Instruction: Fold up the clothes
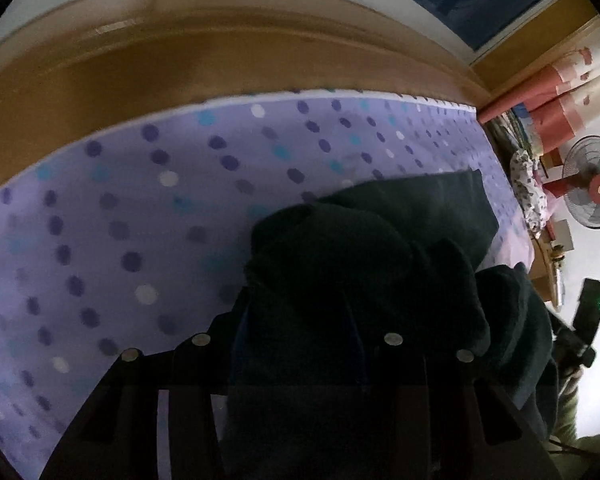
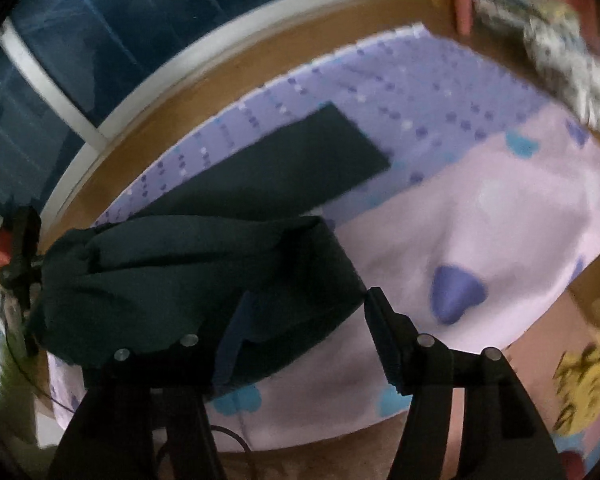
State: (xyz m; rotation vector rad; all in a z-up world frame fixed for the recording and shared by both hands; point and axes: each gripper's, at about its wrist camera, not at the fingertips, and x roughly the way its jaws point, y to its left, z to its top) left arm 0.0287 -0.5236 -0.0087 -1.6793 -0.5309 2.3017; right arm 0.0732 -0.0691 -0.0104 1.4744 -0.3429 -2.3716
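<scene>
Dark green garment (image 1: 360, 264), bunched and partly doubled over, lies on a bed; one flat end of it reaches out across the lilac polka-dot sheet (image 1: 140, 208) toward the far edge, as the right wrist view shows (image 2: 308, 152). In the left wrist view the cloth fills the space between the fingers of the left hand-held gripper (image 1: 296, 344), which is clamped on a thick wad of it; the folds spill over the right finger and hang down past it. The right hand-held gripper (image 2: 300, 320) has its jaws standing apart: the left finger (image 2: 236, 336) lies against or under the near corner of the garment, while the right finger (image 2: 384, 328) is clear of the cloth, over a pale pink sheet with heart shapes (image 2: 480, 240). No fabric is pinched between its pads.

The pink sheet meets the lilac one near the garment's right side. Behind the bed runs a brown wooden frame (image 1: 180, 64), and beyond that a dark window (image 2: 100, 40) with a white frame. At the right of the left wrist view stands an electric fan (image 1: 592, 184) with a red hub, next to pink rolls and cluttered items that are too blurred to name.
</scene>
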